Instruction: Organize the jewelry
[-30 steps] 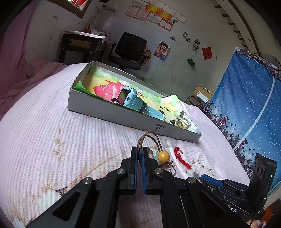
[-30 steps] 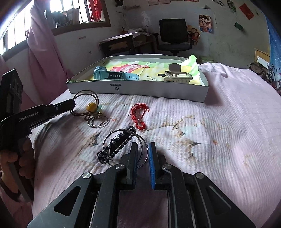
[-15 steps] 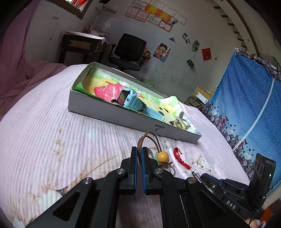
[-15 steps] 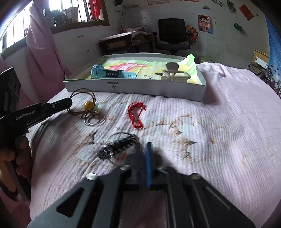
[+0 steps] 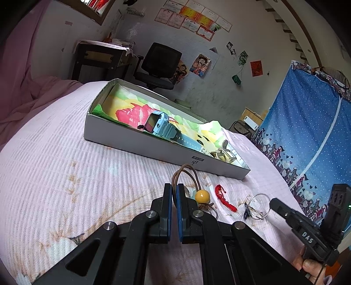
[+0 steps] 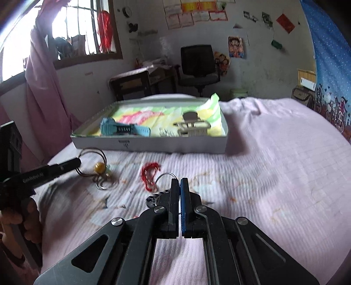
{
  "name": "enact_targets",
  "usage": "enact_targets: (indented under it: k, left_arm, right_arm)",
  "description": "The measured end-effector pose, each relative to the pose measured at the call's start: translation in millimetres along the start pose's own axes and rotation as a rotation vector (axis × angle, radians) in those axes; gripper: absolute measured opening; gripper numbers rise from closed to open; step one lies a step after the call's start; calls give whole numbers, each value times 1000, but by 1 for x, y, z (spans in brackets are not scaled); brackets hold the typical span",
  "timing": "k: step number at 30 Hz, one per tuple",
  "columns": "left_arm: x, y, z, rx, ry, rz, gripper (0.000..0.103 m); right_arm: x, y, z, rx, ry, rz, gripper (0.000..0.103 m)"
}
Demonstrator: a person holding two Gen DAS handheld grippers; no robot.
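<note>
Long, shallow grey cardboard tray point(image 6: 153, 146) lying crosswise on ribbed pink bedspread point(image 6: 274, 175), pale-blue watch point(image 6: 122, 129) lengthwise inside. Left gripper point(image 5: 174, 188) pinched shut on brown cord loop with amber bead point(image 5: 186, 173), near the tray's front wall. Right gripper point(image 6: 179, 183) clamped on thin silver wire hoop strung with dark beads point(image 6: 164, 177), just beside a red braided cord bracelet point(image 6: 150, 175).

This is a bedroom in a home. Under the tongs spreads a bed point(image 6: 274, 153) with a pink quilted cover, and beyond it stand a black office chair point(image 6: 197, 65) and a cluttered desk point(image 6: 140, 81). Farther back, posters point(image 5: 200, 63) and certificates point(image 5: 193, 19) hang on the worn wall; pink curtains point(image 6: 41, 92) frame a barred window point(image 6: 72, 28) to the left, and a blue dotted curtain point(image 5: 307, 122) hangs to the right.
</note>
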State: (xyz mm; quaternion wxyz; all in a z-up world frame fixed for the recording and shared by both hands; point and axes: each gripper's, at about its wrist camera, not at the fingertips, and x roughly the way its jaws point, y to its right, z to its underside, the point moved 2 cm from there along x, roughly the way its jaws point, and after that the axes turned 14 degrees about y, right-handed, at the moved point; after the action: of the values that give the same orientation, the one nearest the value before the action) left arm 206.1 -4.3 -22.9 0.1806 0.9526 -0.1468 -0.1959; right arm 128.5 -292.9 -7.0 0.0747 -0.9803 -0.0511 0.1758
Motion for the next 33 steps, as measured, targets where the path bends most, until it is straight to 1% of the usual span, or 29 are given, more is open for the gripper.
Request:
enact_targets:
  k: [4, 9, 13, 15, 22, 24, 27, 30, 33]
  left_arm:
    - [0, 1, 0, -1, 1, 0, 4]
    - [0, 0, 0, -1, 0, 1, 4]
    - [0, 0, 0, 0, 0, 0, 4]
    - [0, 1, 0, 0, 0, 1, 4]
    - [-1, 1, 0, 0, 9, -2, 4]
    - [-1, 1, 0, -3, 12, -2, 4]
    - [-1, 0, 0, -12, 15, -2, 4]
    - [-1, -2, -1, -21, 15, 0, 4]
    - [-1, -4, -1, -26, 11, 3, 4]
  right_arm:
    - [-7, -7, -7, -17, 43, -35, 1]
    - [-22, -19, -20, -30, 117, -102, 0]
    - [-33, -26, -29, -41, 166, -129, 0]
    - [-35, -27, -31, -48, 168, -132, 0]
    - [-14, -19, -16, -24, 66, -115, 1]
    - [-2, -19, -11, -8, 17, -127, 1]
    - [17, -23, -6, 4, -28, -142, 1]
    - [42, -31, 0, -34, -97, -151, 1]
    - [55, -37, 8, -53, -146, -156, 2]
